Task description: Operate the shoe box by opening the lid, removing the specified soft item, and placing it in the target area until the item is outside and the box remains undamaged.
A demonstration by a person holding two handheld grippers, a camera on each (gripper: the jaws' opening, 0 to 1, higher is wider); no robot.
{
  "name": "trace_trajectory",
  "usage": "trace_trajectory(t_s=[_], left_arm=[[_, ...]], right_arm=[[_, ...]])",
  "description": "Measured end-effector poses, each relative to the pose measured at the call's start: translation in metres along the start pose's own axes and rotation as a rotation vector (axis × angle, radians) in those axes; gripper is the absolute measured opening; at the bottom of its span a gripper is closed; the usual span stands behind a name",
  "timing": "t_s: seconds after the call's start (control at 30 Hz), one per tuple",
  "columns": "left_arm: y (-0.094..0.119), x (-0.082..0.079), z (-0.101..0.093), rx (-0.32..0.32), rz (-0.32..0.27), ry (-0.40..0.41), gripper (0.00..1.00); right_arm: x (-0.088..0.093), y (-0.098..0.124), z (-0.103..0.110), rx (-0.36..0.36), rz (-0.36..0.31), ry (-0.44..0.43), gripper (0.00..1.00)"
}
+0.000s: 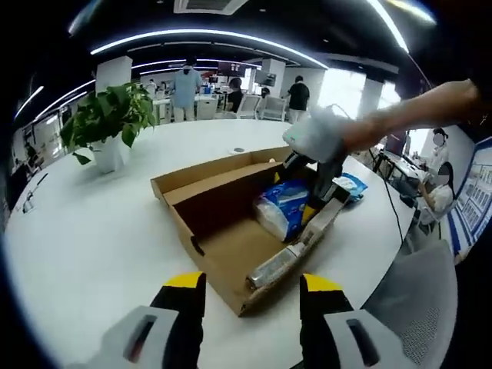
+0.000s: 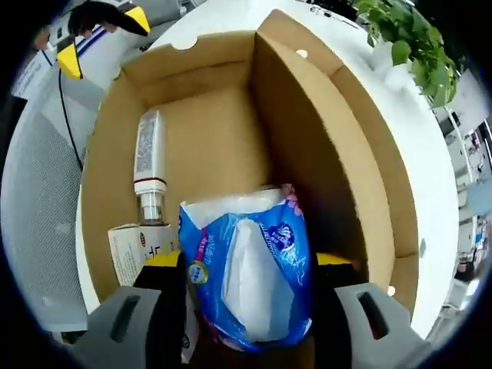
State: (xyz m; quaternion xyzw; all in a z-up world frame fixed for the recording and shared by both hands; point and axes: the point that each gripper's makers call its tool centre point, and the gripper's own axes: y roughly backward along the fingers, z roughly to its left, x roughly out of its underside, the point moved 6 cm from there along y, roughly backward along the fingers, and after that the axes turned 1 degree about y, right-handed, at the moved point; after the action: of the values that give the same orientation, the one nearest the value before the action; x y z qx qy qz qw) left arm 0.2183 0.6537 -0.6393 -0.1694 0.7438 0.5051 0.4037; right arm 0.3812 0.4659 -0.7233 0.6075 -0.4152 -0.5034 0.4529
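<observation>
Cardboard fills my left gripper view: the shoe box [image 1: 231,231] lies open on the white desk [image 1: 92,238], my left gripper [image 1: 252,288] spread wide and empty just before it. My right gripper [image 1: 319,188] reaches into the box at the blue tissue pack [image 1: 283,206]. In my right gripper view, the right gripper [image 2: 250,265] clamps the tissue pack [image 2: 250,269] over the box floor, beside a tube [image 2: 148,165].

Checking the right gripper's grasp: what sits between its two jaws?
The blue tissue pack, in the right gripper view, between the right gripper's jaws, inside the cardboard box.
</observation>
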Motion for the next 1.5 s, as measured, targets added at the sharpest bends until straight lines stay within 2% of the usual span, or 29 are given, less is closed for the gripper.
trace_trajectory(t_s=[0.17,0.33,0.57,0.77,0.9,1.07,1.13,1.27,1.5], left_arm=[[-0.003,-0.001,0.001,0.006,0.0,0.003,0.5],[-0.004,-0.002,0.003,0.009,-0.001,-0.006,0.52],[-0.006,-0.005,0.003,0.033,-0.007,-0.014,0.57],[-0.008,-0.008,0.001,0.059,-0.018,0.005,0.6],[-0.009,-0.008,0.001,0.053,0.0,-0.009,0.62],[-0.007,-0.008,0.001,0.063,0.002,-0.011,0.64],[-0.006,-0.005,0.001,0.07,0.019,-0.012,0.66],[0.001,-0.005,0.004,0.063,0.009,0.001,0.66],[0.007,-0.006,0.007,0.057,-0.015,0.047,0.65]], right_arm=[[0.003,-0.013,0.001,-0.004,0.043,0.032,0.59],[0.007,-0.01,-0.003,-0.04,0.019,-0.021,0.6],[0.008,-0.011,-0.002,-0.051,0.003,-0.041,0.58],[0.01,-0.009,0.004,-0.053,-0.017,-0.039,0.51],[0.009,-0.008,0.01,-0.044,-0.043,-0.055,0.4],[0.005,-0.006,0.011,-0.026,-0.03,-0.095,0.34],[0.001,-0.003,0.01,-0.023,-0.06,-0.131,0.32],[-0.01,0.009,0.005,0.002,-0.137,-0.194,0.3],[-0.009,0.021,0.01,0.023,-0.141,-0.154,0.29]])
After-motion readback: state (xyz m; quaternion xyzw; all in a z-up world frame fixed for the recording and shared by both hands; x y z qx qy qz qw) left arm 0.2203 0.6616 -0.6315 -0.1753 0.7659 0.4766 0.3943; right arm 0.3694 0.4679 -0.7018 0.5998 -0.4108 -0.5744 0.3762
